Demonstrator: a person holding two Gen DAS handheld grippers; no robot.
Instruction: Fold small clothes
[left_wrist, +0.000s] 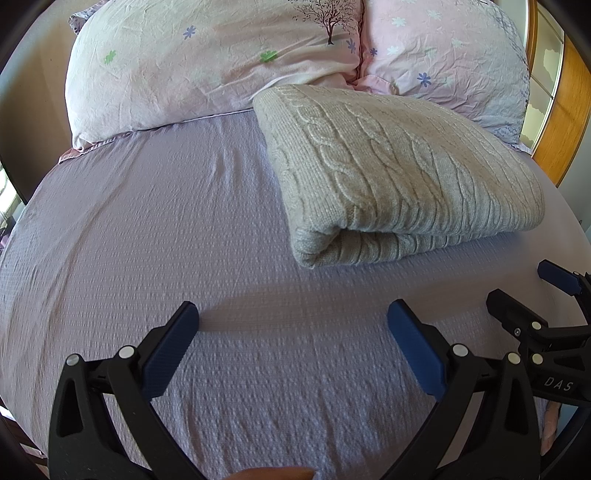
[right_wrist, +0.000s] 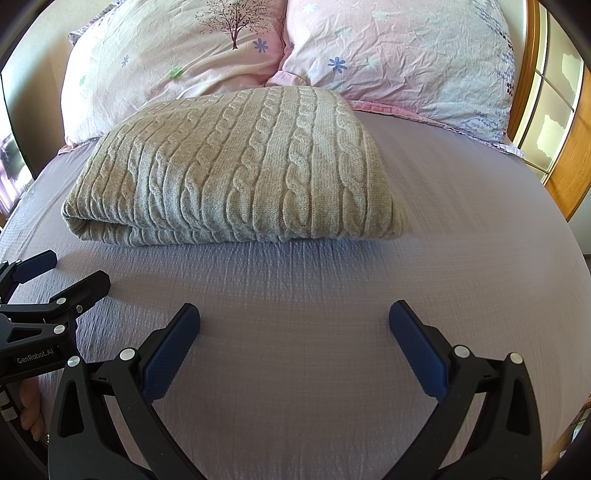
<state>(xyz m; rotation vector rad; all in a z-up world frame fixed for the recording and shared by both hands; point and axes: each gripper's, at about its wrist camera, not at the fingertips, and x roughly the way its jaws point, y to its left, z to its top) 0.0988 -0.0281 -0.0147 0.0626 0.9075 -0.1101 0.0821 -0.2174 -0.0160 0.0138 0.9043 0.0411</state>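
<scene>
Grey cable-knit sweater (right_wrist: 236, 166) lies folded near the bed's (right_wrist: 461, 229) head edge, touching the pillows (right_wrist: 388, 55). Left claw (left_wrist: 293, 325) and right claw (right_wrist: 294, 325) both gape wide, empty, well short of it. Thick knit could spring open if nudged carelessly.

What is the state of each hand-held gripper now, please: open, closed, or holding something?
Left hand-held gripper: open, holding nothing, above the lilac textured bedsheet.
Right hand-held gripper: open, holding nothing, short of the folded beige cable-knit sweater.
</scene>
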